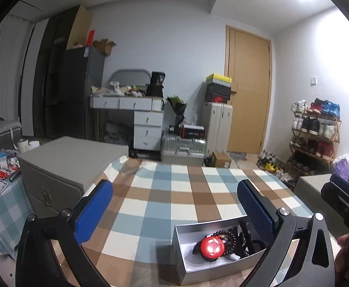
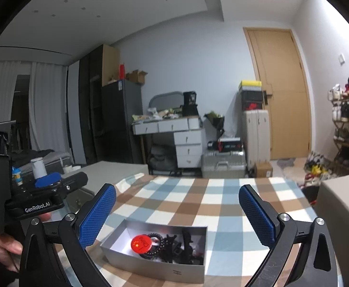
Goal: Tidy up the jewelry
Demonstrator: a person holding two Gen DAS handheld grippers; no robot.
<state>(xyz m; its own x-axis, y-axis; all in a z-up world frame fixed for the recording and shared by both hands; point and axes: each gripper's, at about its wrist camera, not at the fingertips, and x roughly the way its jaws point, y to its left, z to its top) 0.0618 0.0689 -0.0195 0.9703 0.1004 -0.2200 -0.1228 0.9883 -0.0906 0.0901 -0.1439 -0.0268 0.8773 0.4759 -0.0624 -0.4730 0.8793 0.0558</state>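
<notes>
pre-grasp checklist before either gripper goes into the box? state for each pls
1. Left gripper open and holding nothing: ok.
2. Right gripper open and holding nothing: ok.
3. Box open at the top, contents within view: ok.
4. Red badge exposed on top of the pile: ok.
5. Bead bracelet and black pieces free of each other: cannot tell, they overlap in a dark heap.
6. Left gripper's approach clear of the box wall: not ok, in the left wrist view its right finger overlaps the box's right end; contact cannot be told.
</notes>
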